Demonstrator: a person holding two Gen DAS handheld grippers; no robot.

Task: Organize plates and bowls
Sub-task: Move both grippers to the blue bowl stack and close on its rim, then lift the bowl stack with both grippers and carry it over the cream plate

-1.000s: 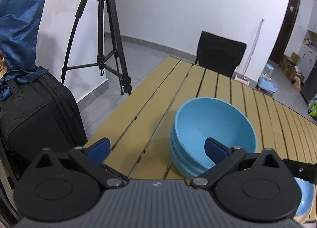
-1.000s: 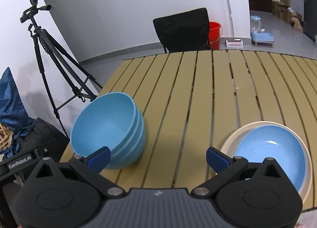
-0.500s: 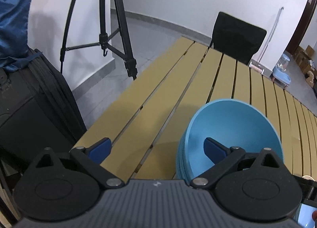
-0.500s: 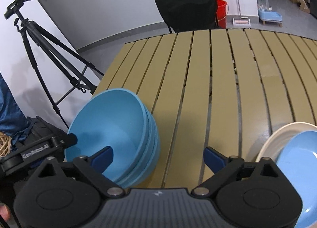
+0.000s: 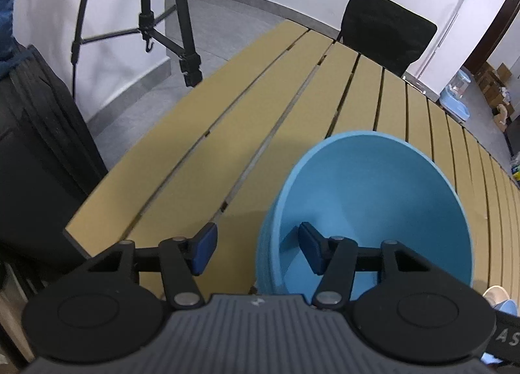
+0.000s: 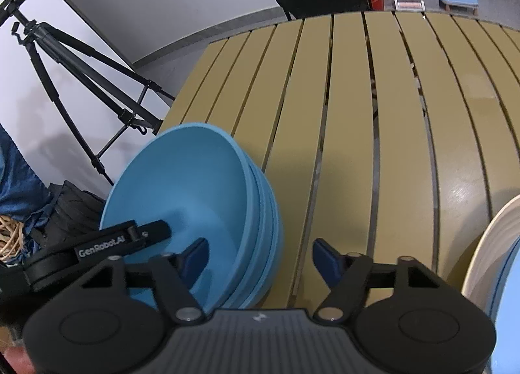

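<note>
Smooth blue bowl stack [image 5: 373, 198], slatted tan table [image 6: 351, 113]

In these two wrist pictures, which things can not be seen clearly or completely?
- Blue bowl stack: its base and exact count are hidden behind the right gripper body in the right wrist view.
- White plate and the blue dish in it: cut off by the right edge, right wrist view.
- Left gripper: its right finger is inside the top bowl; contact with the wall cannot be told.
- Black chair: legs hidden behind the table.
</note>
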